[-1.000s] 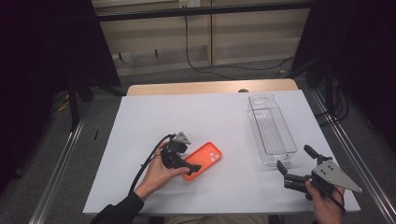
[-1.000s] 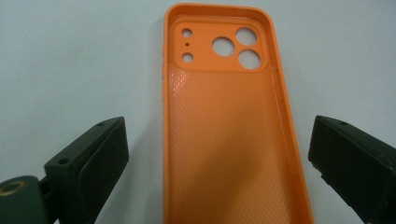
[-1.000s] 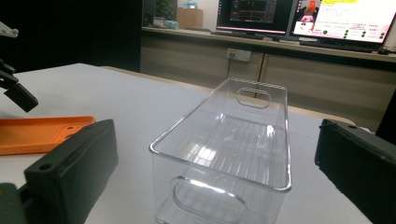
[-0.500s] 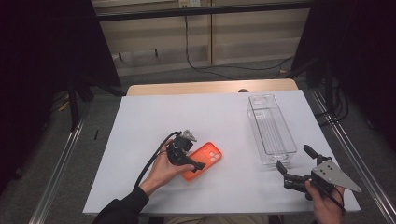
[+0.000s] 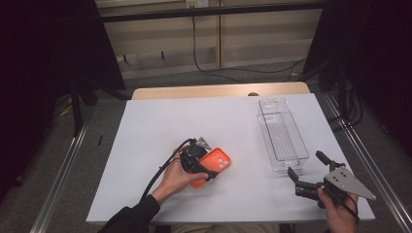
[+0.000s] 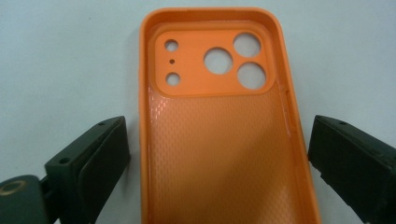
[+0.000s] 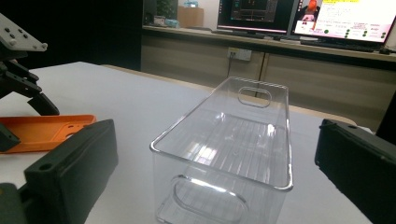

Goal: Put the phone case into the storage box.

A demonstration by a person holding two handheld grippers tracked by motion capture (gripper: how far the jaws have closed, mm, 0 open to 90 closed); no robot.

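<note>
1. On the white desk (image 5: pixel 145 145) lies an orange silicone phone case (image 6: pixel 219 135) (hollow side up), between the left gripper's (image 5: pixel 203 163) spread jaws, untouched.
2. Beside the clear plastic bin (image 5: pixel 282 133), the right gripper (image 5: pixel 307 171) hovers, jaws spread.

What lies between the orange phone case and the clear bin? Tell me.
Nothing: in the high view only bare white table separates the phone case from the clear bin.

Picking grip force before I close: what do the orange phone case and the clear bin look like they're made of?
The orange phone case looks like soft, matte silicone or rubbery plastic: a fine dimpled texture lines its inside and the rim is rounded. The clear bin looks like rigid, glossy clear plastic, perhaps acrylic: see-through walls, sharp reflections, a ribbed floor. Neither material is certain from looks alone.
</note>
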